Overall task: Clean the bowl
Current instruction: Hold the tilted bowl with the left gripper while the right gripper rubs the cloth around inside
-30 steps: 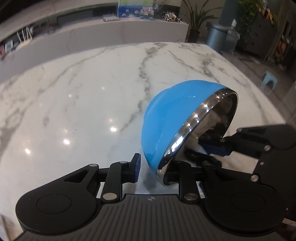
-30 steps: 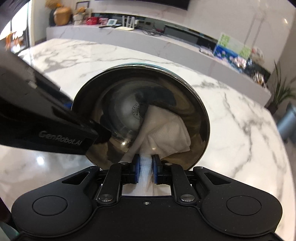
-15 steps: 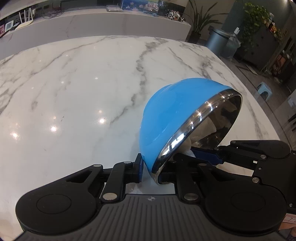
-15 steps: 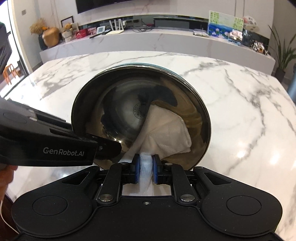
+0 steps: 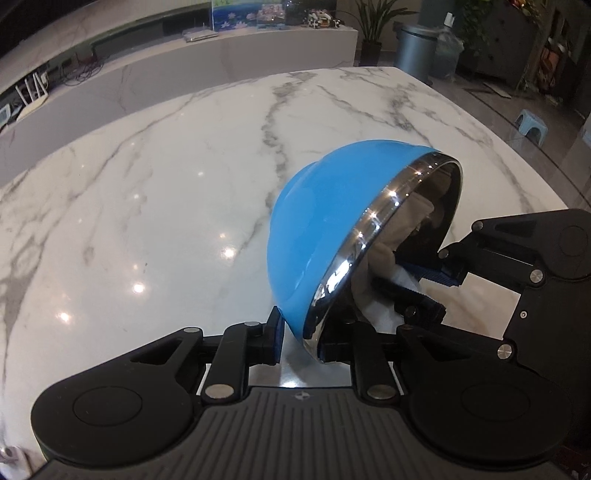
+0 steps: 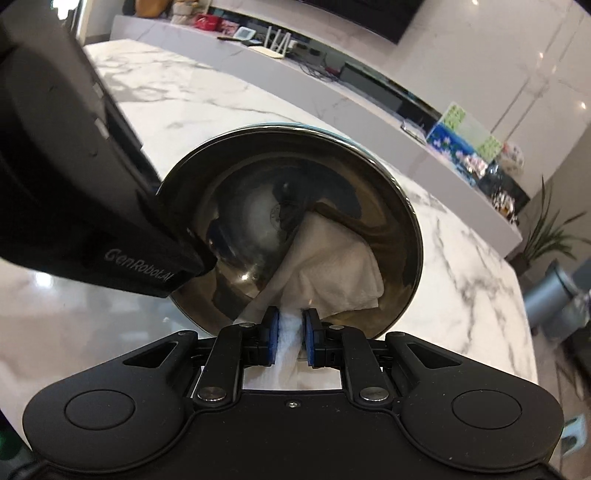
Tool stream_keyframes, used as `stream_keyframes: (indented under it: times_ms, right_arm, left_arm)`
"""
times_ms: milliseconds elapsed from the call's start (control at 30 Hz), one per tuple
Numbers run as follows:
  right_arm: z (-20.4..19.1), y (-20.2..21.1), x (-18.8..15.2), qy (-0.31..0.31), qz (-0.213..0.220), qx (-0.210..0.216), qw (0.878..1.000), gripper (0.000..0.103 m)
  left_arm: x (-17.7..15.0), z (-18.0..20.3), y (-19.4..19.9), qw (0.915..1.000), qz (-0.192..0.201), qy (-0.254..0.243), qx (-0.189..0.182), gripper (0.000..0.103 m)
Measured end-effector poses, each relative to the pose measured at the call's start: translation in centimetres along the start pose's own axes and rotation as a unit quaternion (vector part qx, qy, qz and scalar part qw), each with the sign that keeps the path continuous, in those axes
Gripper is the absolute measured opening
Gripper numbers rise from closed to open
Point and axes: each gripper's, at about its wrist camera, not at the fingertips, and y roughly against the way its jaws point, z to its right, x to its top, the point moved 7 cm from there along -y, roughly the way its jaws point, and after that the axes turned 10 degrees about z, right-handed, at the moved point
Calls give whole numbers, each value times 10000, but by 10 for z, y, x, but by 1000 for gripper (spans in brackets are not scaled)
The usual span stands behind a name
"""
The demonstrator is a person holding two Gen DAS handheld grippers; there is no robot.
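Observation:
A bowl (image 5: 325, 229), blue outside and shiny steel inside, is held tipped on its side above a white marble table (image 5: 147, 192). My left gripper (image 5: 301, 338) is shut on the bowl's lower rim, one finger outside and one inside. In the right wrist view the bowl's steel inside (image 6: 258, 236) faces the camera. My right gripper (image 6: 290, 338) is shut on a white paper towel (image 6: 332, 266), whose free end is pressed against the lower right of the bowl's inner wall. The left gripper's black body (image 6: 74, 206) covers the bowl's left rim there.
The marble table (image 6: 472, 280) spreads beneath both grippers, its far edge near a long marble counter (image 5: 221, 62) carrying boxes and small items. A grey bin (image 5: 417, 55), a potted plant (image 5: 373, 26) and a small blue stool (image 5: 532, 125) stand on the floor beyond.
The bowl has tilted and turned slightly in my left gripper. The right gripper shifted with the towel, which still lies on the lower right of the inner wall.

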Motion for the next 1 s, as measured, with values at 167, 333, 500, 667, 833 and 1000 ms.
stream_keyframes:
  times_ms: [167,333,500,667,833,1000]
  right_arm:
    - [7,0,-2,-511,-33,132,9986,12]
    - [19,1,-4,-1278,-110,352,9911,12]
    - [28,1,-7,-2127,-146,724,9743,12]
    - [32,2,-6,-2500,-169,900,9639,12]
    - [24,6,-4,-2145,-138,826,9731,12]
    - [17,2,0,-1463,-85,606,9873,12]
  left_arm:
    - [0,-4,0,9996,109,263,-69,19]
    - [0,-7,-1,9977,138,612,-243,23]
    - [-2,-5,-6,9968,112,740,-287,22]
    - [-1,-9,-9,9948,128,960,-322,20]
    - [0,-11,-11,9942,65,1030,-305,13]
    - [1,-9,-11,9960,-16,856,-245,14]
